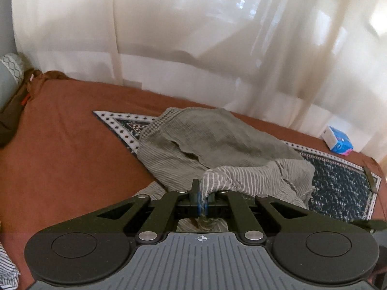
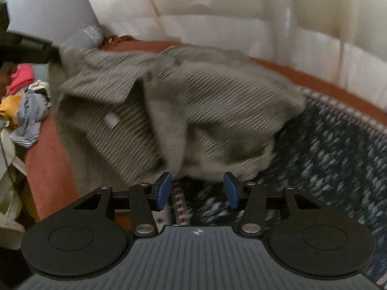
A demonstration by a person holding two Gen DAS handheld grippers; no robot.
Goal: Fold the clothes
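A grey striped garment [image 1: 217, 142] lies crumpled on a dark patterned mat [image 1: 338, 183] on the rust-brown bed. My left gripper [image 1: 202, 205] is shut on a fold of the garment's edge and lifts it slightly. In the right wrist view the same garment [image 2: 169, 101] is bunched and blurred, with a small label showing. My right gripper [image 2: 197, 191] is open and empty, just short of the garment's near edge, above the mat [image 2: 326, 157]. The left gripper [image 2: 29, 48] shows at the upper left, holding the garment's corner.
A rust-brown bed cover [image 1: 60, 145] spans the bed. White curtains [image 1: 193, 36] hang behind. A blue and white box [image 1: 337, 140] sits at the far right edge. A pile of other clothes [image 2: 24, 106] lies at the left. A pillow [image 1: 9, 72] is at the far left.
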